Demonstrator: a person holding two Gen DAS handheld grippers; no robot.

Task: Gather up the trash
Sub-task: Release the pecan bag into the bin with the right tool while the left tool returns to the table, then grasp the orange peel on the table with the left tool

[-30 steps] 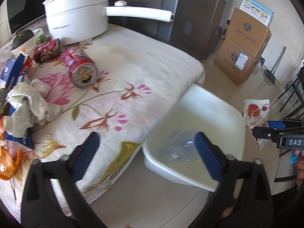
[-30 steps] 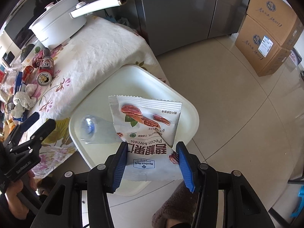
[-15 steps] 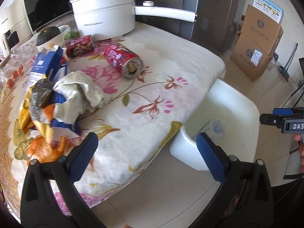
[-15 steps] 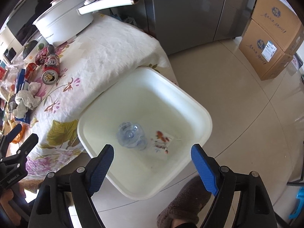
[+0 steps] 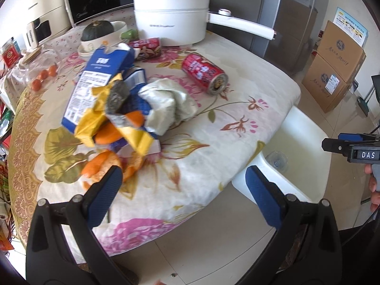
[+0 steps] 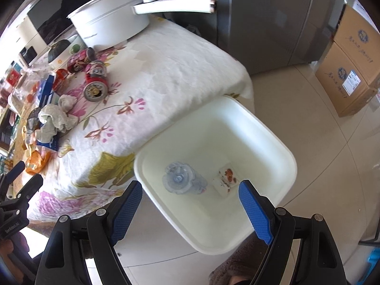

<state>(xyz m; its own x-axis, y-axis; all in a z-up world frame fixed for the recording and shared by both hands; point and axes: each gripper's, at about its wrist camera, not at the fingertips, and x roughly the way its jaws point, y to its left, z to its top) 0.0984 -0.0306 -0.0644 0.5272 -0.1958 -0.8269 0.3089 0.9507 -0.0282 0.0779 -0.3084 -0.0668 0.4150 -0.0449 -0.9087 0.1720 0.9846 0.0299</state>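
Note:
On the floral tablecloth (image 5: 213,128) lies a heap of trash: a blue carton (image 5: 95,78), a yellow wrapper (image 5: 114,123), crumpled paper (image 5: 166,104), orange peel (image 5: 104,166) and two red cans (image 5: 204,72) (image 5: 146,47). My left gripper (image 5: 182,190) hovers open and empty above the table's near edge, close to the peel. The white bin (image 6: 266,128) stands on the floor by the table corner and holds a clear plastic bottle (image 6: 182,178) and a snack bag (image 6: 225,180). Over the bin my right gripper (image 6: 190,204) stands open, nothing between its pads.
A white pot (image 5: 171,21) with a long handle stands at the table's back, beside a squash in a bowl (image 5: 97,30) and small tomatoes (image 5: 42,76). Cardboard boxes (image 6: 351,66) and a steel fridge (image 6: 273,19) line the tiled floor.
My right gripper opened and the snack bag dropped into the bin. The left gripper swung from over the bin to the trash heap on the table.

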